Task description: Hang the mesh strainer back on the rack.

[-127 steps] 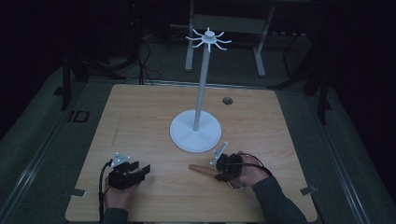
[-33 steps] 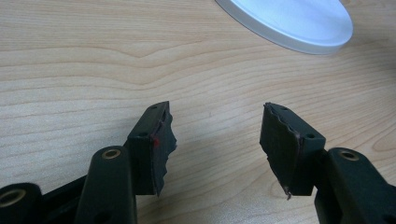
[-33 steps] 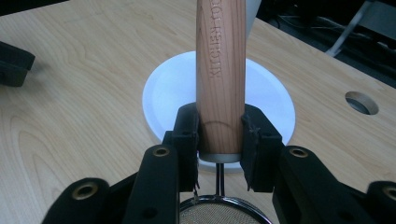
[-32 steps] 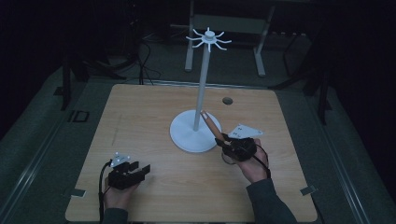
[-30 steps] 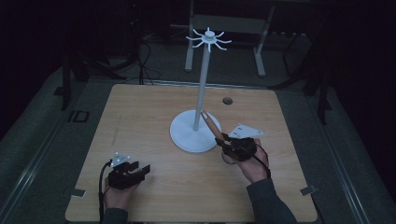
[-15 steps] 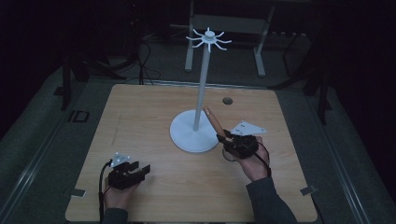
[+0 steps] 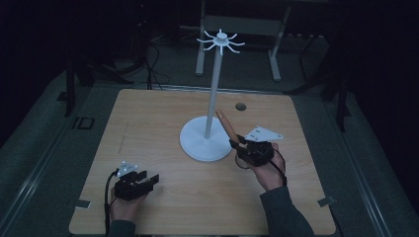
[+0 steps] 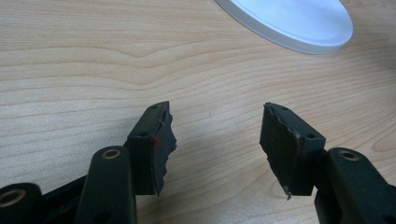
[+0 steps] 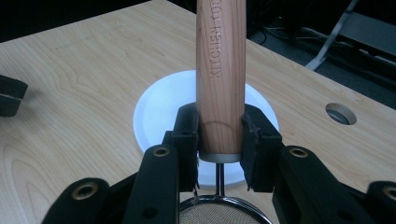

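Clamping the strainer's wooden handle (image 9: 220, 79) upright beside the white hook stand (image 7: 207, 140), the right gripper (image 7: 238, 144) has hanging left; left gripper (image 8: 215, 140) rests spread on the surface (image 7: 158, 118)

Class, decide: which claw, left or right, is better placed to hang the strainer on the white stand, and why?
Right. The right claw already grips the strainer's wooden handle beside the white stand; the left claw is open and empty, farther from it.

Both grippers black: left gripper (image 7: 148, 181), right gripper (image 7: 237, 144). Grey three-cornered plate (image 7: 263, 134) on right, black cables trailing. Jaw pads ragged-edged; brass-toned screw holes (image 8: 111, 154). Dark sleeves (image 7: 284, 212).
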The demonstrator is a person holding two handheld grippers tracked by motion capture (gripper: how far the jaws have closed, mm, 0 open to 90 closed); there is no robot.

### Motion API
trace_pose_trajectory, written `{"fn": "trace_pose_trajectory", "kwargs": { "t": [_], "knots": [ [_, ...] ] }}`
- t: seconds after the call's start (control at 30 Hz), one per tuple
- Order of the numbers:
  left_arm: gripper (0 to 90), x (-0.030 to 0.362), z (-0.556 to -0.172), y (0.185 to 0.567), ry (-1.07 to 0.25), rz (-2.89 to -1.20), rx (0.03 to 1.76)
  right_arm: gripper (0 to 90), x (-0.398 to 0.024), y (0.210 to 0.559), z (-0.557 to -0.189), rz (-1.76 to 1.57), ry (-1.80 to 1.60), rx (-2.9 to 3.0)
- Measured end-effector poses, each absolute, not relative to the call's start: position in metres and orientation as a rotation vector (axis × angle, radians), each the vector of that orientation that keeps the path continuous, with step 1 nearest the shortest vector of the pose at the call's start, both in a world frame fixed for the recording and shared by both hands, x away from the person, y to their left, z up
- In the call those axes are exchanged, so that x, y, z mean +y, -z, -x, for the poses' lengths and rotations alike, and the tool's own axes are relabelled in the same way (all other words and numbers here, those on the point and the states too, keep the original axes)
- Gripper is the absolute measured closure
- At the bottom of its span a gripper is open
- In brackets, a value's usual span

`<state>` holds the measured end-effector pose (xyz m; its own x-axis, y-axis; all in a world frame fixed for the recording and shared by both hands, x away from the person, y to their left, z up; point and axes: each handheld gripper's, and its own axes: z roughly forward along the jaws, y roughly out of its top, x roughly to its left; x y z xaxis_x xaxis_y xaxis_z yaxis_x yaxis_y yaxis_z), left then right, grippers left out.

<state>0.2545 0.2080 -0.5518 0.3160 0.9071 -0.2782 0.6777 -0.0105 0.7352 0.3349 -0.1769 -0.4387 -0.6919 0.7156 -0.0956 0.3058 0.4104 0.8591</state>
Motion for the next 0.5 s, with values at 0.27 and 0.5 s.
{"fn": "trace_pose_trajectory", "kwargs": {
  "t": [0.27,0.5],
  "knots": [
    [43.6,0.2079,-0.2546,0.5518,-0.348,-1.752,1.429,69.9,-0.1764,0.4343,-0.3354,-0.88,-1.225,2.195],
    [43.6,0.2077,-0.2546,0.5519,-0.347,-1.752,1.429,69.9,-0.176,0.4285,-0.3364,-0.884,-1.241,2.179]
  ]
}}
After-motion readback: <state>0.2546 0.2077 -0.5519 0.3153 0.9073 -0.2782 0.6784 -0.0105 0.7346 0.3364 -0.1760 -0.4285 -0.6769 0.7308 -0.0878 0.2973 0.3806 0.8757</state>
